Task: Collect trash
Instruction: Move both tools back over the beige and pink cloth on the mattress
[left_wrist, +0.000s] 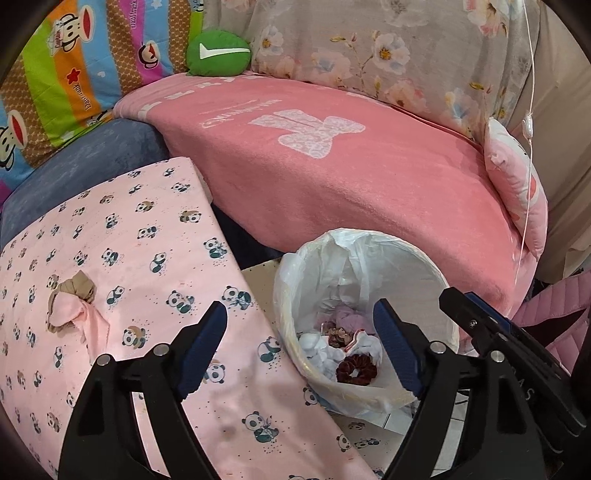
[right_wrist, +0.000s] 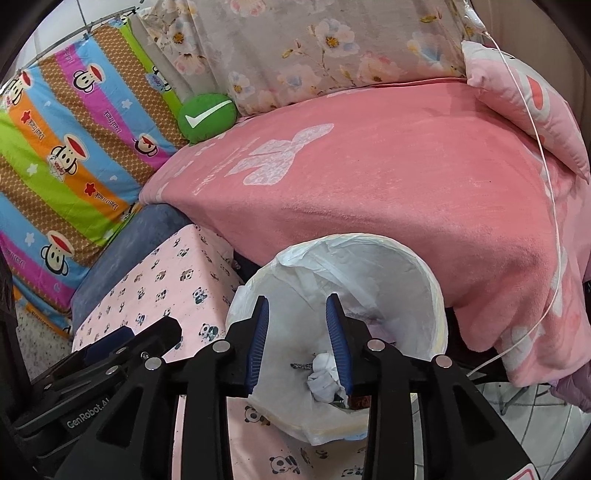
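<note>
Scene: A lined waste bin (left_wrist: 369, 258) is seen standing on the floor, wedged between the panda-print cover (left_wrist: 129, 240) and the pink blanket (left_wrist: 332, 177) draped over the seat behind it.

Bin contents: White crumpled tissues (left_wrist: 317, 350), a dark red scrunchie (left_wrist: 356, 370) and other scraps are shown lying at the bottom, inside the white liner.

Remaining trash: A crumpled tan-and-pink cloth scrap (left_wrist: 74, 306) is left lying on the panda-print cover, toward its left edge and well apart from the bin (judged to be the next item for collection).

Left gripper: The left gripper (left_wrist: 299, 350) is held released, its jaws spread wide over the cover's right edge and the bin's near rim, with nothing between them.

Right gripper: The right gripper (right_wrist: 297, 343) is held over the bin mouth, its jaws parted and empty; the tissues are seen below, not gripped.

Step in hand: A reach for the cloth scrap appears to be called for, and the left gripper is the nearer one.

Technique: The scrap is best approached from above, with the jaws kept wide until its bunched tan knot is straddled. Only the scrap should be pinched, since the cover beneath could be caught and dragged.

Release: The scrap should be carried fully past the rim before the jaws are opened, so that the loose liner is not snagged.
</note>
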